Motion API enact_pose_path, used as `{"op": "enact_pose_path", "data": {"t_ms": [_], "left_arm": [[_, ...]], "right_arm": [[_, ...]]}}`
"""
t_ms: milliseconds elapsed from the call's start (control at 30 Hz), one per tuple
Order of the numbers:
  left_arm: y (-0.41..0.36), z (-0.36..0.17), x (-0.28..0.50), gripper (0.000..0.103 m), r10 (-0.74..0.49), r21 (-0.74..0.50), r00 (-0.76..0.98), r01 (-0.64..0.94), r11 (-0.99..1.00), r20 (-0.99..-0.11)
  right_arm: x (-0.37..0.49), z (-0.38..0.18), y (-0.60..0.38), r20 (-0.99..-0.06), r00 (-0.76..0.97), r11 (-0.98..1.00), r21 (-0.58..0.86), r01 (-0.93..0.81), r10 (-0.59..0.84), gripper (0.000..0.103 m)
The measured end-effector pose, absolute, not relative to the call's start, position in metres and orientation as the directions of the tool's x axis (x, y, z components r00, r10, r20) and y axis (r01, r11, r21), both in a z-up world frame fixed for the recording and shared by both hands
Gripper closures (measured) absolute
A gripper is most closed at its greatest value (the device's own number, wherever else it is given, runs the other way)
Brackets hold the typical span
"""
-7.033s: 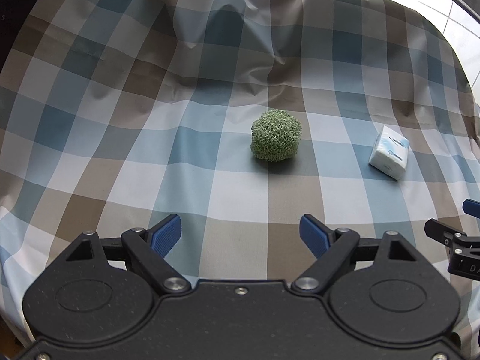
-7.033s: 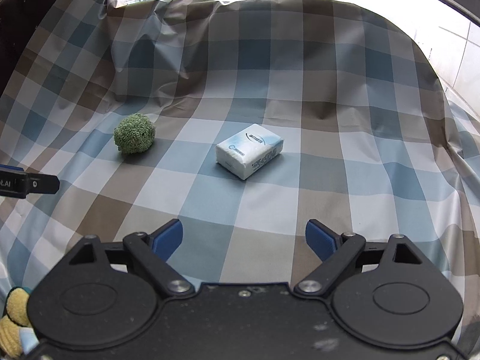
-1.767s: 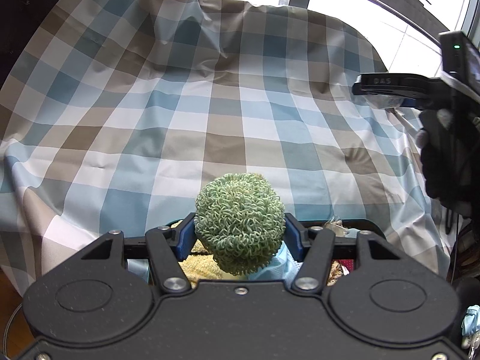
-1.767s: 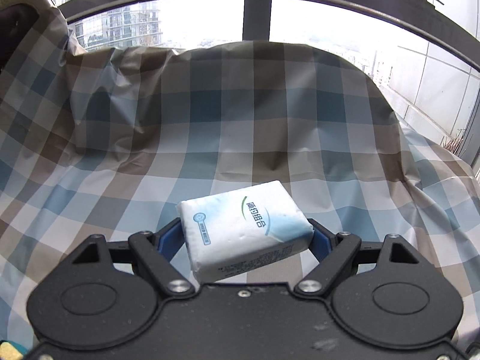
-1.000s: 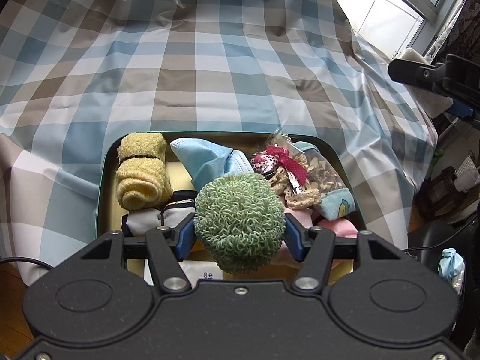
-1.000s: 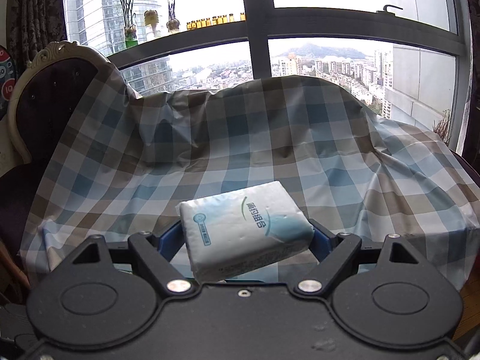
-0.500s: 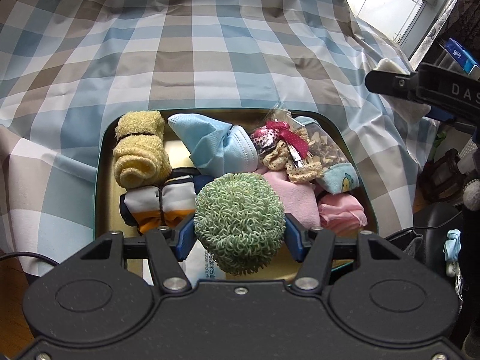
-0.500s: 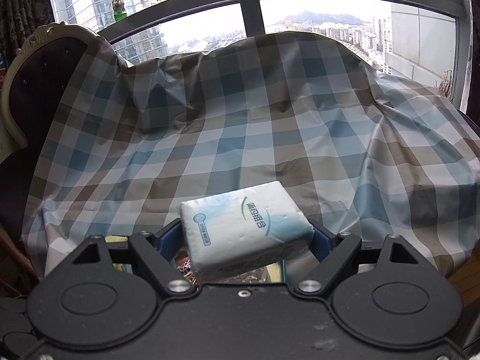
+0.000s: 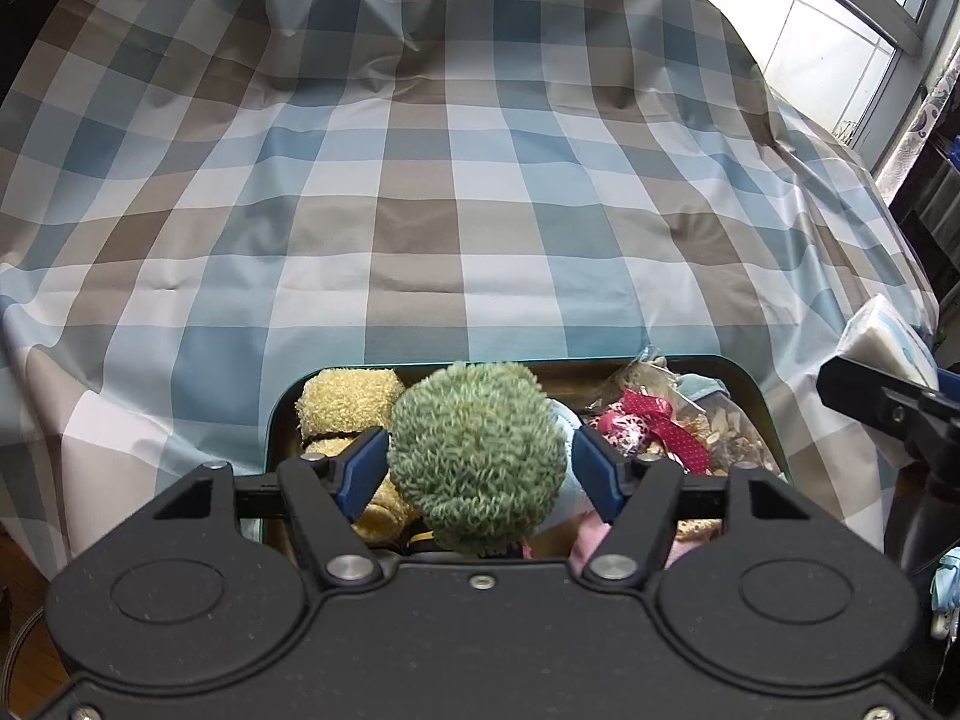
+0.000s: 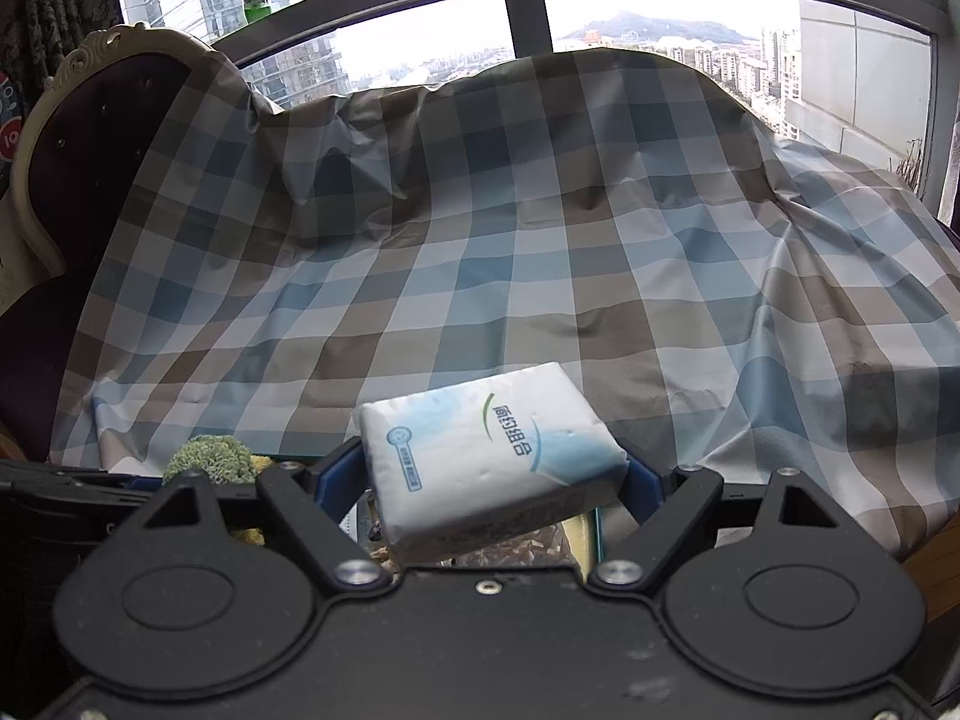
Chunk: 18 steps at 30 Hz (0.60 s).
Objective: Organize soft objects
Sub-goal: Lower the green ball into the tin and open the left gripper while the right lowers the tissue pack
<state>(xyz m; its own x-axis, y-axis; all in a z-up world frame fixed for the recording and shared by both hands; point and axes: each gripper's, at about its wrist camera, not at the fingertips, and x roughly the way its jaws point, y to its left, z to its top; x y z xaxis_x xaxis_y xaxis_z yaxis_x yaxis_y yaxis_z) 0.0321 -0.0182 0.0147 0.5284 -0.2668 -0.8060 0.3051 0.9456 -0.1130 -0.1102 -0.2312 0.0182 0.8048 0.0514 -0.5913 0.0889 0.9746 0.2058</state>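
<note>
- Left wrist view: the left gripper (image 9: 477, 465) has its two blue-padded fingers (image 9: 360, 468) spread to either side of a round green woolly ball (image 9: 477, 456); narrow gaps show at both pads, so the grip looks loosened, though the ball still sits between them.
- Below and beyond the fingertips lies a dark rounded-corner tray (image 9: 753, 387), packed with soft things.
- Left of the left finger, inside the tray, sits a rolled yellow terry towel (image 9: 348, 399).
- Right of the right finger lies a clear bag with a red dotted ribbon (image 9: 660, 426), and under that finger a pink cloth (image 9: 591, 540) shows.
- Past the tray, a blue, brown and white checked cloth (image 9: 420, 180) spreads ahead of the fingers.
- At the far right edge, the right gripper (image 9: 882, 396) enters with a white pack.
- Right wrist view: the right gripper (image 10: 489, 474) is clamped on a white and blue soft tissue pack (image 10: 489, 459), held tilted between both blue pads.
- Left of its left finger, the green ball (image 10: 207, 459) shows behind the other tool's black body.
- Under the pack, part of the tray (image 10: 594, 531) peeks out.
- Ahead, the checked cloth (image 10: 510, 240) drapes over furniture, before a window (image 10: 660, 6).
</note>
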Motion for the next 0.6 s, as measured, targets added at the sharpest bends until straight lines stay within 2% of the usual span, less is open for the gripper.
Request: {"op": "enact_pose_path", "data": {"t_ms": [167,600], "left_arm": [[-0.014,0.013,0.032,0.026,-0.265,-0.116,0.537,0.294,0.949,-0.801],[0.011,0.022,0.013,0.025,-0.203,-0.113,0.593,0.186,0.976,-0.779]], "right_arm": [[-0.11,0.016,-0.229,-0.596,0.801,0.975,0.205,0.083,0.057,0.018],[-0.118,0.015,-0.214,-0.606,0.789,0.983,0.181,0.018,0.097,0.018]]}}
